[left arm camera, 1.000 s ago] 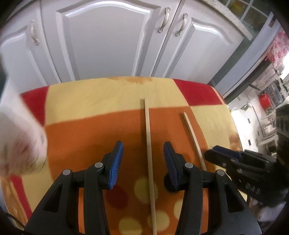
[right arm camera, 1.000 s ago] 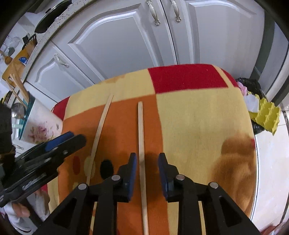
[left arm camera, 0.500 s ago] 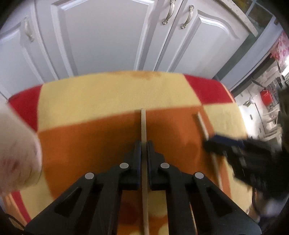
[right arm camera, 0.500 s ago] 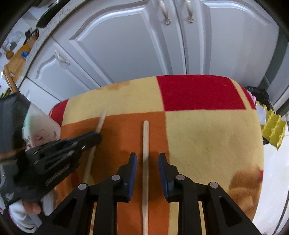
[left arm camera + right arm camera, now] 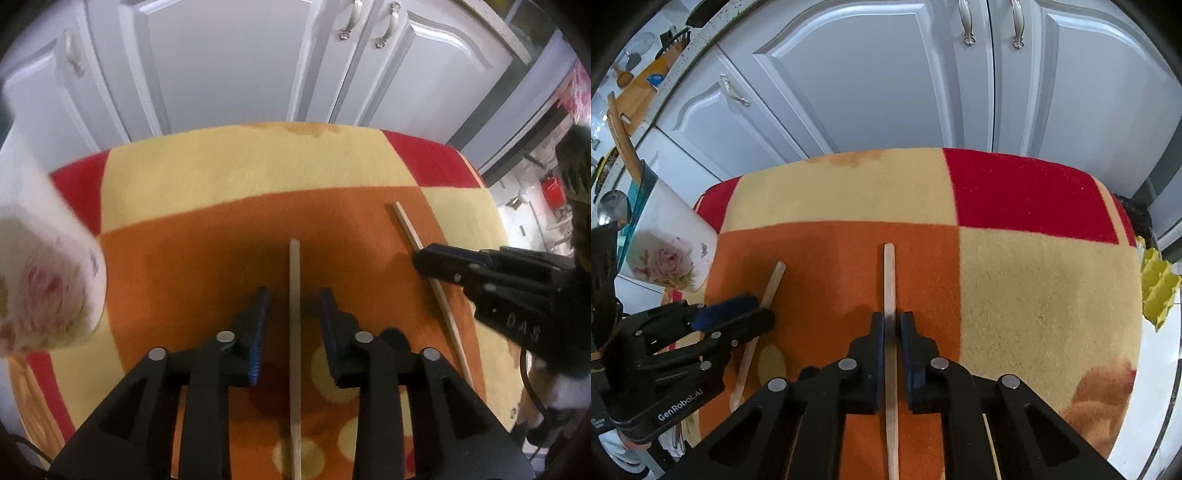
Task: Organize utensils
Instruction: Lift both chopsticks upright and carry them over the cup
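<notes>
Your left hand-held gripper (image 5: pixel 293 325) has just been opening: its blue pads stand apart on either side of one wooden chopstick (image 5: pixel 294 332), touching neither side of it. That chopstick lies flat on the orange patch of the checked blanket (image 5: pixel 258 166) covering the surface. Your right hand-held gripper (image 5: pixel 892 332) has just been closing and its pads now pinch the second chopstick (image 5: pixel 889 280), which lies just beside the first on the same orange patch. A white floral cup (image 5: pixel 670 254) stands at the blanket's left edge, below white cabinet doors (image 5: pixel 886 74).
</notes>
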Tool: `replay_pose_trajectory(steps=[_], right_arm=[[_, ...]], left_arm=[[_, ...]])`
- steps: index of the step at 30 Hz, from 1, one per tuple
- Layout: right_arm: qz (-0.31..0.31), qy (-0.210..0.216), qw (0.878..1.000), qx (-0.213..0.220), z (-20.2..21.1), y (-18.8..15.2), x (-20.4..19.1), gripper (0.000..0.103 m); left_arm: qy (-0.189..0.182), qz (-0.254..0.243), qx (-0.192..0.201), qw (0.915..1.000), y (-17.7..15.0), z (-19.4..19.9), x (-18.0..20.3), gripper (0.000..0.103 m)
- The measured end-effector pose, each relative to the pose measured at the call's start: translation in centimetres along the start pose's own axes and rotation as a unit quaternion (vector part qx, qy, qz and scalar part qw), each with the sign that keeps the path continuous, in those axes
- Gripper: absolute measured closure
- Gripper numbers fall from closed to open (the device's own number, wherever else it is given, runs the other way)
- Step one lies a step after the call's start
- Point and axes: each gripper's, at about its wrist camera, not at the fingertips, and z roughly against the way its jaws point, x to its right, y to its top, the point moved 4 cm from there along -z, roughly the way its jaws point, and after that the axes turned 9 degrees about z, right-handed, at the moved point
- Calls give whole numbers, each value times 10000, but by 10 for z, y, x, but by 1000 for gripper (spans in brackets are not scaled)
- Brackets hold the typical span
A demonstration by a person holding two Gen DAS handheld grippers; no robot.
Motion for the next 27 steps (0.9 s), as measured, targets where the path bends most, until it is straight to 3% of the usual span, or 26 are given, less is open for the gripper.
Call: replay_pose_trajectory(steps=[4, 5, 6, 8, 14, 23, 27], right_arm=[[190, -132, 9997, 6, -6, 10, -9, 89], [235, -166, 9996, 47, -8, 12, -9, 89], [259, -180, 9994, 115, -9, 14, -9, 90], [265, -190, 9993, 180, -10, 16, -6, 97], [-26, 235, 9989, 417, 16, 7, -3, 98], [143, 604, 9924, 1066, 88, -1, -38, 98], [257, 722, 9877, 1365, 116, -6, -58, 98]], left_arm=[[115, -166, 158, 9997, 4, -3, 5, 75], [109, -217, 196, 9995, 4, -3, 5, 91], [98, -260, 196, 9994, 4, -3, 5, 98], [0, -224, 146, 9996, 4, 2, 7, 98], [-261, -312, 496, 9979, -4, 46, 5, 99], [-932, -54, 1042, 9902, -17, 131, -18, 99], [-1036, 71, 1247, 9867, -30, 163, -33, 99]])
